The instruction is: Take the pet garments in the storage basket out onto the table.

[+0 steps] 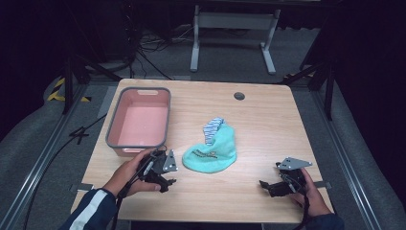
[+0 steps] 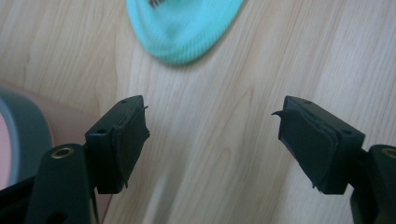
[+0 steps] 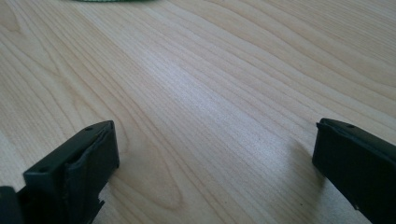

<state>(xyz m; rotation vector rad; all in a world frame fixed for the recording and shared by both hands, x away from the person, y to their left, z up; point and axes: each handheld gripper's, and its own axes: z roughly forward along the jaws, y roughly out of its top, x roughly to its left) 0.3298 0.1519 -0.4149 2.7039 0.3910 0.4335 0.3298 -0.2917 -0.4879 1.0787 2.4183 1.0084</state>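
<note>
While the left claw (image 1: 168,181) hovers low over the worktop (image 1: 268,124) with its jaws spread wide and nothing between them, the teal sock (image 1: 210,151) lies flat near the worktop's middle, just ahead and to the right of that claw in the high view. A striped sock (image 1: 212,128) pokes out from the teal one's far end, touching it. In the left gripper view the teal sock's (image 2: 184,28) rounded edge sits beyond the jaw tips, apart from them, with bare wood (image 2: 224,140) in the gap; the grey rim of the bin (image 2: 23,126) shows at that view's left edge.

The pink bin (image 1: 139,122) with its grey rim stands on the worktop's left side, close behind the left hand (image 1: 129,172), and looks to hold nothing. The right claw (image 1: 265,184) rests near the front right corner, held by the right hand (image 1: 311,191), well apart from the socks. Its jaws are released too: the right gripper view shows them far apart over plain wood (image 3: 210,102), with a sliver of the teal sock (image 3: 112,1) at the top edge. A round grey cap (image 1: 239,96) sits in the worktop near its far edge.
</note>
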